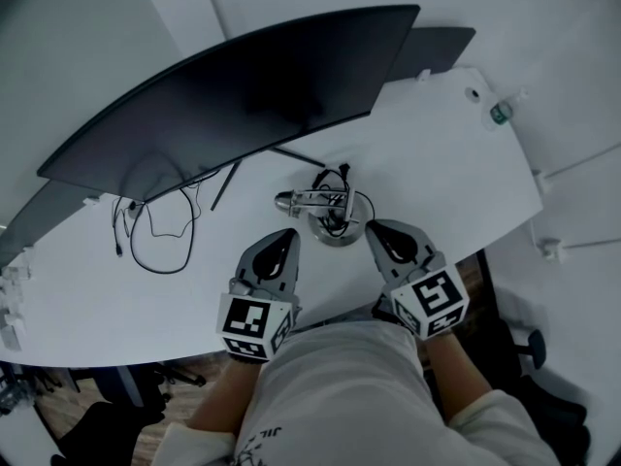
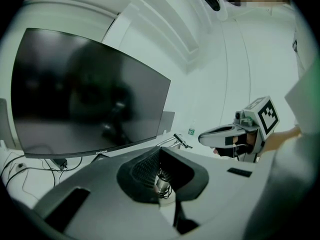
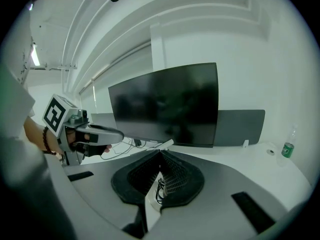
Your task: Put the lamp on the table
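Lamp (image 1: 333,214) flanked by both tools: the right tool (image 1: 374,229), jaws pressed together on nothing, sits just beside its round base. The left tool (image 1: 284,238), likewise closed and empty, sits near the other side (neither grips it, so I'd judge it rests on its own weight). It lies folded low on the smooth white bench (image 1: 427,163) near the front edge, with a thin metal arm and a dark cord bundled on the base. Behind it are a wide, dark curved monitor (image 1: 243,95) and looped cables (image 1: 155,231).
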Demonstrator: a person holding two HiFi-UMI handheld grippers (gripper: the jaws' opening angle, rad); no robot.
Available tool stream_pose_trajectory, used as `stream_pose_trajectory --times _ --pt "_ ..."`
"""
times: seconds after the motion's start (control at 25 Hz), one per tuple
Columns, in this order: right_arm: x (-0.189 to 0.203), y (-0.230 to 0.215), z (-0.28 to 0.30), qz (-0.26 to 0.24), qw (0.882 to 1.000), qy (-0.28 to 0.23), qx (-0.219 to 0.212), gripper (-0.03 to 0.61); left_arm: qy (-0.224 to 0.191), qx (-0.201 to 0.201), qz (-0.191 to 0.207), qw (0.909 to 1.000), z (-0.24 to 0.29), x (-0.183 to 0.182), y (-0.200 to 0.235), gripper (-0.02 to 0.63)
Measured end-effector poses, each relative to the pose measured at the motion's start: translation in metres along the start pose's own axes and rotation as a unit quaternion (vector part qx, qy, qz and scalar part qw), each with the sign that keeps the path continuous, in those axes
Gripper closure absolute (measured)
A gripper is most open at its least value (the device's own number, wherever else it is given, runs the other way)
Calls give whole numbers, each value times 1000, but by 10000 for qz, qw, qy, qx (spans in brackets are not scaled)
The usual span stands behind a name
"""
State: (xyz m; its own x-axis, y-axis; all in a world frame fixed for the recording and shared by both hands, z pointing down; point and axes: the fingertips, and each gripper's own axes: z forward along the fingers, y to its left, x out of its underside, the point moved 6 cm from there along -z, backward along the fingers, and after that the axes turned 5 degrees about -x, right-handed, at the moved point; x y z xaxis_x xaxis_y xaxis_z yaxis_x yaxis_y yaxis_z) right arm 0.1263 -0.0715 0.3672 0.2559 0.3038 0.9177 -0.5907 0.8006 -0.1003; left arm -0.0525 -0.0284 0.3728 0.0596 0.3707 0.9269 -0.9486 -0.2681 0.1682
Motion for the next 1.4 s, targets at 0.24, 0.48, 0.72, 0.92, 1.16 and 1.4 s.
stream_pose_trajectory --times 0.24,0.48,0.72,0.92,1.16,1.4 --pt "-7 0 -2 -4 10000 -38 -50 546 -22 23 22 10000 4 -4 0 611" --pt "-3 -3 3 90 9999 -35 -93 546 -18 -5 33 10000 6 -5 3 611" --pt "-4 -2 7 123 9998 -71 -152 546 1 -49 45 10000 5 -5 7 611" --pt "-5 0 8 99 9998 -87 -171 548 5 -72 42 10000 4 -5 8 611" --pt "-5 1 7 76 9997 -50 -238 547 16 -46 62 10000 3 -5 8 611" --pt "-5 0 8 28 9997 -13 -237 548 23 -50 70 10000 2 -5 9 611"
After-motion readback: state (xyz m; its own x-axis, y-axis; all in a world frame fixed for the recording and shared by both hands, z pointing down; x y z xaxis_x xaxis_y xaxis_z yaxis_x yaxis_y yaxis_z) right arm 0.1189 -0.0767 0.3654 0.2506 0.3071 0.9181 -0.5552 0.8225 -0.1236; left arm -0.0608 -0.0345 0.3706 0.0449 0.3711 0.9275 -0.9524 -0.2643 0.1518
